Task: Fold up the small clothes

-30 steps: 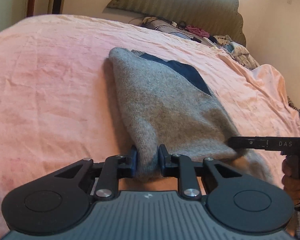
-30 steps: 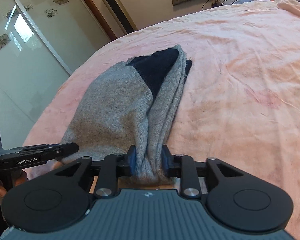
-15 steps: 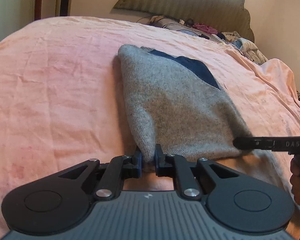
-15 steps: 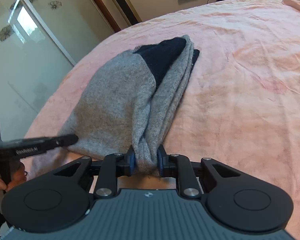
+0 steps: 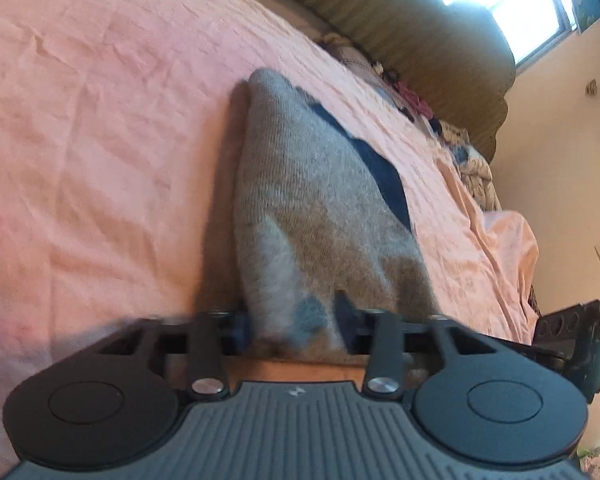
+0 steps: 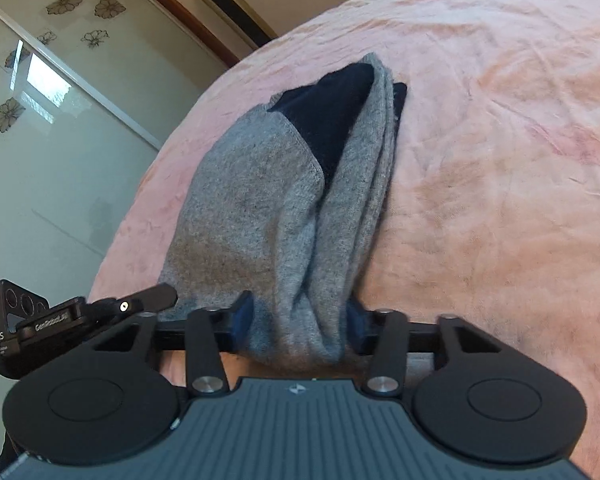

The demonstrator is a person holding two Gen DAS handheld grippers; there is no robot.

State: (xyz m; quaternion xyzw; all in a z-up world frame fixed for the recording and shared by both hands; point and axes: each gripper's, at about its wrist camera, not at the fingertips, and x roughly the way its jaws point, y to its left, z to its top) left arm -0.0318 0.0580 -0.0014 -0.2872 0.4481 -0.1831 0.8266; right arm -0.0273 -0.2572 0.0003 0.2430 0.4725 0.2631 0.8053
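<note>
A folded grey knit garment [image 5: 320,208] with a dark navy panel [image 6: 324,120] is lying on the pink bedspread [image 5: 100,140], its long axis running from the near edge of the bed toward the padded headboard [image 5: 420,40]. Its narrower far end, where the navy panel is showing, is pointing toward the headboard; the bunched near end is sitting at the bed's edge.

The left gripper [image 5: 292,324] is pinching the near left corner of the garment, grey cloth filling the gap between its jaws. That view is blurred. The right gripper [image 6: 298,320] is closing on the near right corner, a thick roll of grey knit gathered between its blue pads [image 6: 242,320] and pressing against them.

In the right wrist view the layered folded edge is lying along the garment's right side, away from the mirrored wardrobe door [image 6: 40,120].
</note>
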